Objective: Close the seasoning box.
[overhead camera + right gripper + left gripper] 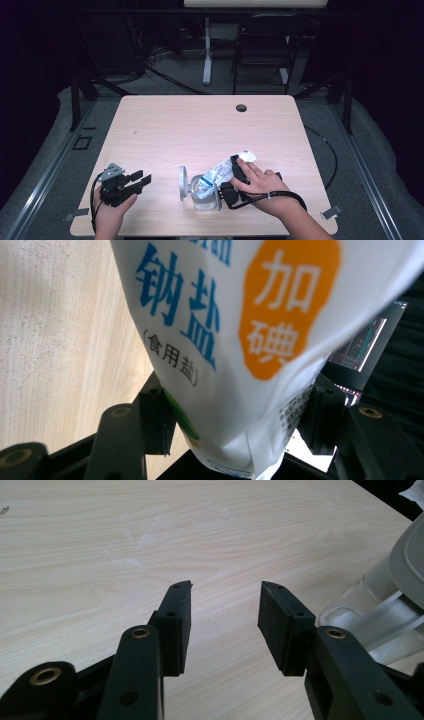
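A white salt bag (221, 172) with blue print and an orange patch (235, 335) lies tilted, its lower end in the mouth of a clear glass jar (204, 194). The jar's hinged lid (183, 183) stands open on its left. My right gripper (228, 176) is shut on the bag, and in the right gripper view (240, 395) a black jaw presses each side of it. My left gripper (141, 178) rests near the table's front left, open, with nothing between its jaws (226, 586). The jar (380, 615) shows to its right.
The light wooden table (200, 125) has a round cable hole (241, 108) near its back edge. A black cable (331, 155) hangs off the right side. A chair (265, 45) and a desk leg (207, 55) stand on the floor beyond.
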